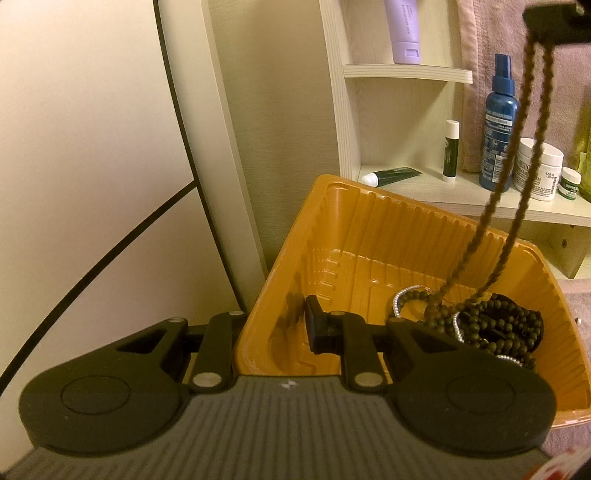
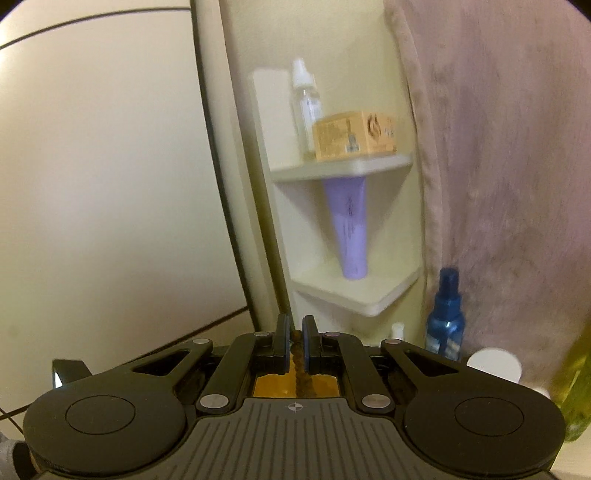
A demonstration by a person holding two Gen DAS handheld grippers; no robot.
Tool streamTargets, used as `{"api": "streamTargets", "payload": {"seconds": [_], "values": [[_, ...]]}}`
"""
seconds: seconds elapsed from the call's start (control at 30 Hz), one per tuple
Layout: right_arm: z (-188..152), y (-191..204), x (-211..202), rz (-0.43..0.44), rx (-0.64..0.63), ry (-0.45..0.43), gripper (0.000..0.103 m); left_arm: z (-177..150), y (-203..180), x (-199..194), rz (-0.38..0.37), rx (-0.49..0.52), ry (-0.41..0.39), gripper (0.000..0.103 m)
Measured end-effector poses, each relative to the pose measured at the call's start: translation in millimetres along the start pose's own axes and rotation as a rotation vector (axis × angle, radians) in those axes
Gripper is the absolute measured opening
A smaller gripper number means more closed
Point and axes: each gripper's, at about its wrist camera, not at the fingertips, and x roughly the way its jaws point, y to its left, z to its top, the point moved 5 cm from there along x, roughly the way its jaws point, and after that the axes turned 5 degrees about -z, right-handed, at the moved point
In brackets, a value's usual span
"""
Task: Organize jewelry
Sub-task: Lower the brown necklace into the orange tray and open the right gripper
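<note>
An orange ribbed plastic tray (image 1: 369,229) fills the middle of the left wrist view. My left gripper (image 1: 280,326) is shut on its near left wall, with one finger (image 1: 316,326) inside and the other hidden outside. Dark bead bracelets and silver strands (image 1: 495,325) lie piled in the tray's right corner. A long brown bead necklace (image 1: 515,122) hangs in two strands from my right gripper (image 1: 554,22) at the top right, its lower end reaching the pile. In the right wrist view my right gripper (image 2: 295,343) is shut on the necklace (image 2: 298,365), with the tray (image 2: 269,386) below.
Pale corner shelves (image 1: 406,70) stand behind the tray, holding a lavender tube (image 1: 404,33), a blue spray bottle (image 1: 496,122), white jars (image 1: 543,166), a lip balm (image 1: 450,151) and a green tube (image 1: 391,175). A pink towel (image 2: 498,147) hangs on the right. A white panel (image 1: 92,147) is on the left.
</note>
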Motion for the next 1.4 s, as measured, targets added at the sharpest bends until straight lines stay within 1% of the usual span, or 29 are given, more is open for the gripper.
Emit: {"api": "streamTargets", "payload": {"seconds": [0.27, 0.43, 0.63, 0.73, 0.87, 0.97, 1.0, 1.07, 1.13, 1.2, 1.4], "values": [[-29, -9, 19, -0.009, 0.036, 0.089, 0.007, 0, 0, 0, -0.001, -0.001, 0.0, 0.018], [-38, -17, 29, -0.021, 0.057, 0.122, 0.007, 0, 0, 0, -0.001, -0.001, 0.0, 0.018], [-64, -21, 44, -0.027, 0.079, 0.211, 0.007, 0, 0, 0, -0.001, -0.001, 0.0, 0.018], [-76, -22, 48, -0.044, 0.081, 0.24, 0.007, 0, 0, 0, -0.001, -0.002, 0.001, 0.018], [-86, -23, 50, -0.049, 0.088, 0.268, 0.007, 0, 0, 0, -0.001, -0.002, 0.001, 0.018], [-89, -25, 51, -0.068, 0.098, 0.281, 0.007, 0, 0, 0, -0.001, -0.002, 0.001, 0.018], [-90, -26, 52, -0.071, 0.1, 0.288, 0.009, 0, 0, 0, 0.0, -0.002, 0.004, 0.018], [-93, -27, 53, -0.072, 0.098, 0.301, 0.019, 0, 0, 1, -0.001, -0.002, 0.004, 0.018], [-94, -28, 51, -0.079, 0.1, 0.298, 0.046, 0, 0, 1, 0.0, -0.001, 0.003, 0.018], [-96, -28, 48, -0.081, 0.104, 0.286, 0.052, 0, 0, 1, -0.001, -0.003, 0.004, 0.018], [-103, -29, 48, -0.086, 0.107, 0.304, 0.053, 0, 0, 1, -0.001, -0.003, 0.004, 0.018]]}}
